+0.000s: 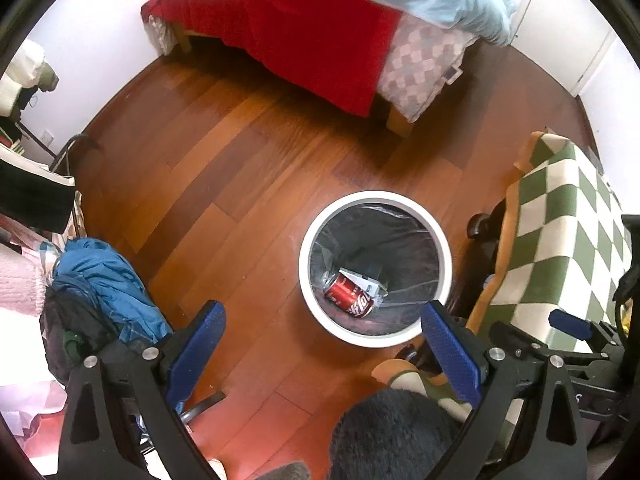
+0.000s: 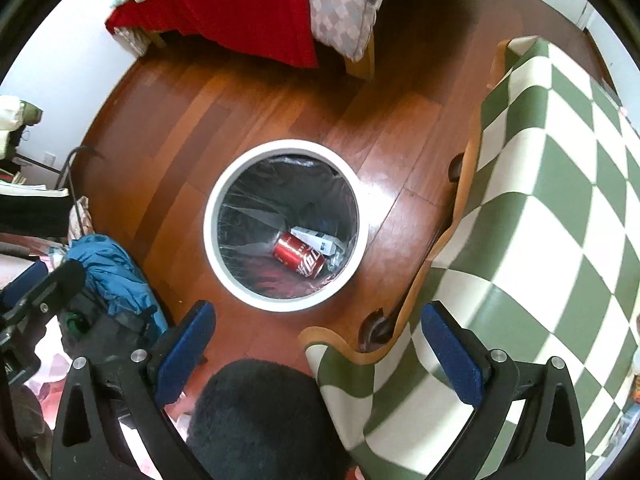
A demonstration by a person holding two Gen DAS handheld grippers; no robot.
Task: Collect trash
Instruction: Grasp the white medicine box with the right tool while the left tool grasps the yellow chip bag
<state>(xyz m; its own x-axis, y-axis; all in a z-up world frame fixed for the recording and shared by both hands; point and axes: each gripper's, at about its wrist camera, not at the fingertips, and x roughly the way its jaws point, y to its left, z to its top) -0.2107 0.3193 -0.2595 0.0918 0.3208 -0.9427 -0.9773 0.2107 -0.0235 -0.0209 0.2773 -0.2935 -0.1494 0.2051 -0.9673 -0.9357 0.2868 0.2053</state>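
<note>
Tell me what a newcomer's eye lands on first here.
The red can lying on its side at the bottom of the white bin on the wooden floor. Next, the green checked cloth to the bin's right and the red bedcover hanging beyond it.
</note>
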